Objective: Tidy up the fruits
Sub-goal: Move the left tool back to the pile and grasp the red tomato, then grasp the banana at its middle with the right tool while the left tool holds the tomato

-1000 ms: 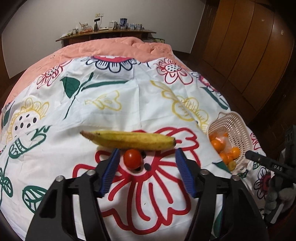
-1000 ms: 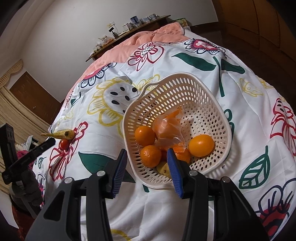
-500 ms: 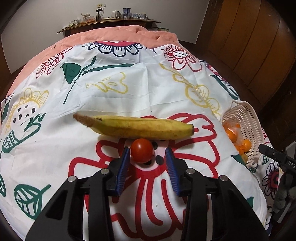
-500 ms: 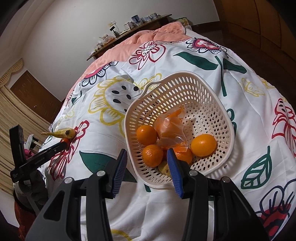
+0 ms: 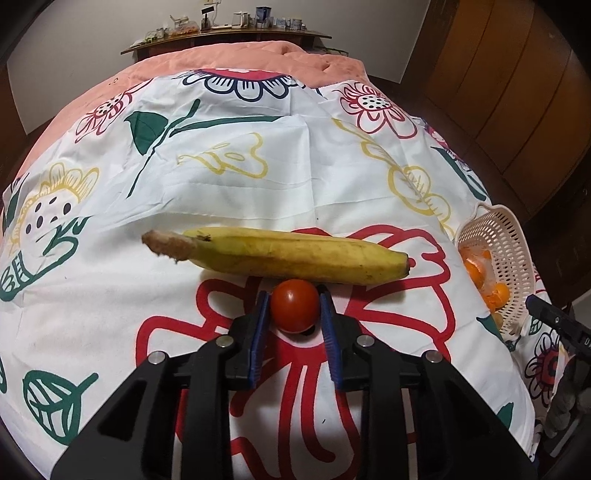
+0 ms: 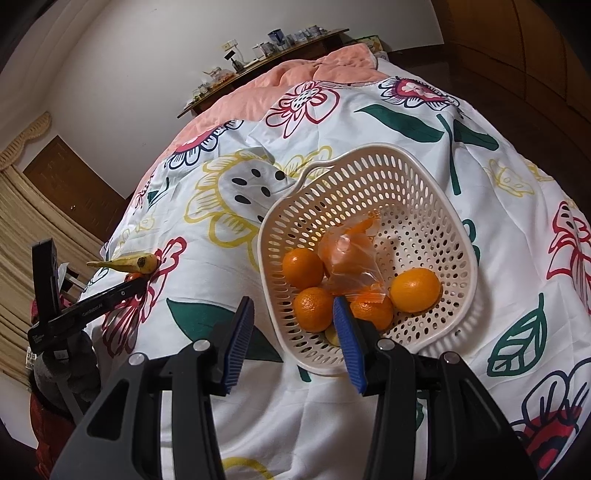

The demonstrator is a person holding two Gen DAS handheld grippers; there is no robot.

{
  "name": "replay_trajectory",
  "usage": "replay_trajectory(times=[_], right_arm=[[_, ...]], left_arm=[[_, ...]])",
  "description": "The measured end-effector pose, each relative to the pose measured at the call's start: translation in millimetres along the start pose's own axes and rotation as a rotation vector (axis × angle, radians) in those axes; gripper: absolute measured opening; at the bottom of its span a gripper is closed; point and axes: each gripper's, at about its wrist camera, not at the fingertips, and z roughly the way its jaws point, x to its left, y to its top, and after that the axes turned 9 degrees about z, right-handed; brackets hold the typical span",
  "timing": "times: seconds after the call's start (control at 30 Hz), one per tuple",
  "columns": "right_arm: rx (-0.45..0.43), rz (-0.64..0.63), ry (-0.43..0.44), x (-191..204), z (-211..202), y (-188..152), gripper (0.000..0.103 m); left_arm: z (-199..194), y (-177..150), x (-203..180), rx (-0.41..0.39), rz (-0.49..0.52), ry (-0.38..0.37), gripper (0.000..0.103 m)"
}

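Note:
A small red tomato [image 5: 295,304] lies on the flowered sheet just in front of a yellow banana [image 5: 295,254]. My left gripper [image 5: 293,297] has the tomato between its blue pads, which touch it on both sides as the jaws are closing. In the right wrist view my right gripper [image 6: 293,334] stands open over the near rim of the cream perforated basket [image 6: 369,151]; one finger is outside the basket and one over its inside. The basket holds several oranges [image 6: 415,290] and a plastic bag [image 6: 347,258] with orange pieces.
The flowered sheet [image 5: 236,177] covers a bed with a pink quilt [image 5: 236,59] at the far end. A cluttered wooden shelf [image 5: 229,33] stands behind it, wooden cupboards [image 5: 509,81] to the right. The basket [image 5: 513,236] sits at the sheet's right edge.
My left gripper moved in toward the tomato and its jaws narrowed from wide apart until the pads touch it. The right gripper and the basket have not moved.

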Motion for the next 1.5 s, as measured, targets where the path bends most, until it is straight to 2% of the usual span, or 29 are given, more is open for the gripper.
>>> replay_trajectory(times=[0.17, 0.47, 0.77, 1.07, 1.3, 1.43, 1.5], right_arm=[[0.011, -0.02, 0.007, 10, 3, -2, 0.045], [0.03, -0.099, 0.027, 46, 10, -4, 0.045], [0.078, -0.272, 0.067, 114, 34, -5, 0.045], [0.207, -0.436, 0.154, 186, 77, -13, 0.045], [0.28, -0.429, 0.087, 199, 111, -12, 0.046], [0.291, -0.442, 0.075, 203, 117, -12, 0.046], [0.305, -0.452, 0.076, 206, 117, -15, 0.051]], left_arm=[[-11, -6, -2, -0.025, 0.012, 0.022, 0.028], [-44, -29, 3, -0.08, 0.01, -0.003, 0.028], [-82, -46, 10, -0.163, -0.007, -0.03, 0.028], [-105, -55, 32, -0.22, -0.056, -0.03, 0.028], [-109, -65, 49, -0.23, -0.095, -0.031, 0.028], [-108, -69, 54, -0.232, -0.113, -0.04, 0.028], [-108, -71, 56, -0.236, -0.117, -0.043, 0.028]])
